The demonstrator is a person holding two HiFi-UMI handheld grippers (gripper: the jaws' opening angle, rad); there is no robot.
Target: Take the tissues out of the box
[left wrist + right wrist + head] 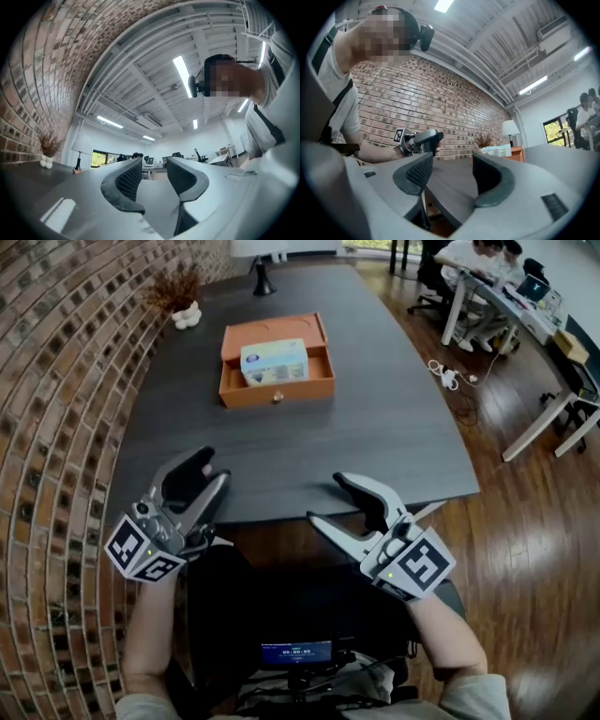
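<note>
A light blue tissue box (274, 361) lies in an orange wooden tray (277, 390) at the far middle of the dark table (375, 427). Both grippers hang at the near table edge, well short of the tray. My left gripper (211, 470) is open by a narrow gap with nothing between its pads (130, 177). Further to the right, my right gripper (328, 500) stands wide open and empty. Past the jaws of the right gripper (452, 161), its own view shows the tissue box (497, 150) far off and the left gripper (423, 138) beside it.
A brick wall (56, 381) runs along the table's left side. A white vase with dried twigs (180, 298) and a lamp base (262, 282) stand at the far end. People sit at desks (506, 287) at the far right, and cables (450, 376) lie on the wooden floor.
</note>
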